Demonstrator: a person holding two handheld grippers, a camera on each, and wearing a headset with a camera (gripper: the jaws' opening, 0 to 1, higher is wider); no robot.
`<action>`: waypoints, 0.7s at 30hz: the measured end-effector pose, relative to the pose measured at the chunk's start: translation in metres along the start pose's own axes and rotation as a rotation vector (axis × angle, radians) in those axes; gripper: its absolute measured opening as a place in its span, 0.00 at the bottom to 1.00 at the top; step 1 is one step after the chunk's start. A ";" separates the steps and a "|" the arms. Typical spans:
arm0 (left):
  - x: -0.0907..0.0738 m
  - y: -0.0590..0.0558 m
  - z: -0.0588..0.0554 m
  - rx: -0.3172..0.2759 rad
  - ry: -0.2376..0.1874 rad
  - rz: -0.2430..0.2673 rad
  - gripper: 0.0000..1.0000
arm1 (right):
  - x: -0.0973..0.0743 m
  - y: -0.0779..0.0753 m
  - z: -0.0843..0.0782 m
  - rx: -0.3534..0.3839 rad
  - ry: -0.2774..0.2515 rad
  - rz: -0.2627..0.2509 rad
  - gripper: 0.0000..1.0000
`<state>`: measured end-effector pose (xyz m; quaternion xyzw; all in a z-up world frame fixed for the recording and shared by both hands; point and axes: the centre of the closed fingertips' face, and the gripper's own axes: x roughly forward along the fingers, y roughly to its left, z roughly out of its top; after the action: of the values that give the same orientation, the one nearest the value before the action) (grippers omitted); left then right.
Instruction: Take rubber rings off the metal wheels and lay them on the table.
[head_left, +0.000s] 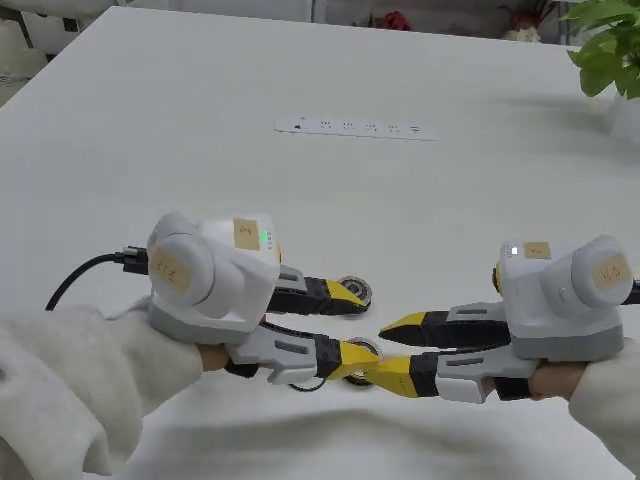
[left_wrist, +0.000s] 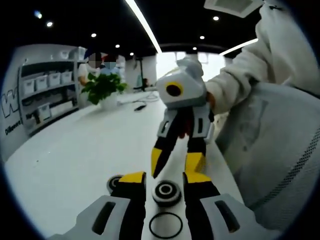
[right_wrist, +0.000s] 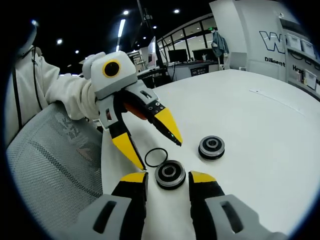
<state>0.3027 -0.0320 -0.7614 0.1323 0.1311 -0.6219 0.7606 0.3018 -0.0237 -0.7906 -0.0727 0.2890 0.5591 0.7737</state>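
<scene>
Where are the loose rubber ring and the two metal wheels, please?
loose rubber ring (right_wrist: 145, 158), right gripper view, left side of its thin black band.
near wheel (right_wrist: 170, 174), right gripper view, its centre hub.
far wheel (right_wrist: 211, 146), right gripper view, its centre hub.

The table (head_left: 200, 120) lies open ahead up to the power strip (head_left: 355, 128) and plant (head_left: 608, 50).

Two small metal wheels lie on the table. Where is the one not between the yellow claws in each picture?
Head view: far wheel just right of centre, beside a yellow jaw tip.
Left gripper view: far wheel lower left, half hidden behind a jaw.
Right gripper view: far wheel right of centre, in the open.
Shared landmark: the other wheel, straddled by both pairs of jaws.
</scene>
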 end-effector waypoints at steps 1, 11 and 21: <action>0.001 0.000 -0.001 -0.001 0.000 -0.002 0.29 | 0.000 0.000 -0.001 -0.001 0.003 0.002 0.29; 0.006 -0.001 -0.015 -0.002 0.031 0.008 0.23 | 0.003 0.000 -0.012 -0.019 0.047 0.002 0.26; 0.009 0.001 -0.022 -0.013 0.041 0.017 0.18 | 0.006 -0.001 -0.018 -0.030 0.069 0.000 0.24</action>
<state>0.3044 -0.0320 -0.7849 0.1414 0.1496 -0.6117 0.7638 0.2973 -0.0266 -0.8089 -0.1038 0.3072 0.5605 0.7620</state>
